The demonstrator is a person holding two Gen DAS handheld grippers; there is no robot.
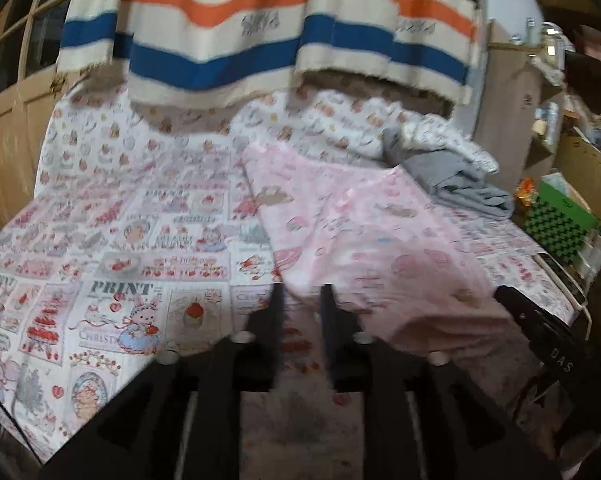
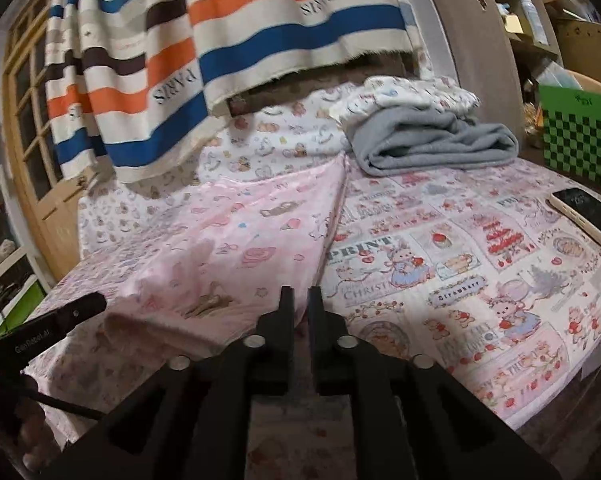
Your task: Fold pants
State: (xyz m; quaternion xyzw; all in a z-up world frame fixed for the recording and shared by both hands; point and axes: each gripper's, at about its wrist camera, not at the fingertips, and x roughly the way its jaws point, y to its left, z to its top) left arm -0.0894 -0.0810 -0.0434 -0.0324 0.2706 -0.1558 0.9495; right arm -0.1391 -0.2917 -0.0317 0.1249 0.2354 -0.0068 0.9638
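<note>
The pants [image 2: 236,248] are seen as pale pink cloth printed with small cartoon figures, spread flat on the bed [image 2: 480,280] over its patterned sheet, with soft creases and a long straight edge running toward the far end. In the left wrist view the near hem is pinched between the jaws of the left claw [image 1: 302,292], which are closed on the cloth. In the right wrist view the right claw [image 2: 298,294] is set at the near edge of the pants, its jaws nearly together; whether cloth is gripped cannot be told. A grey blanket [image 2: 432,144] lies at the far right corner, and a phone [image 2: 588,216] at the right edge.
</note>
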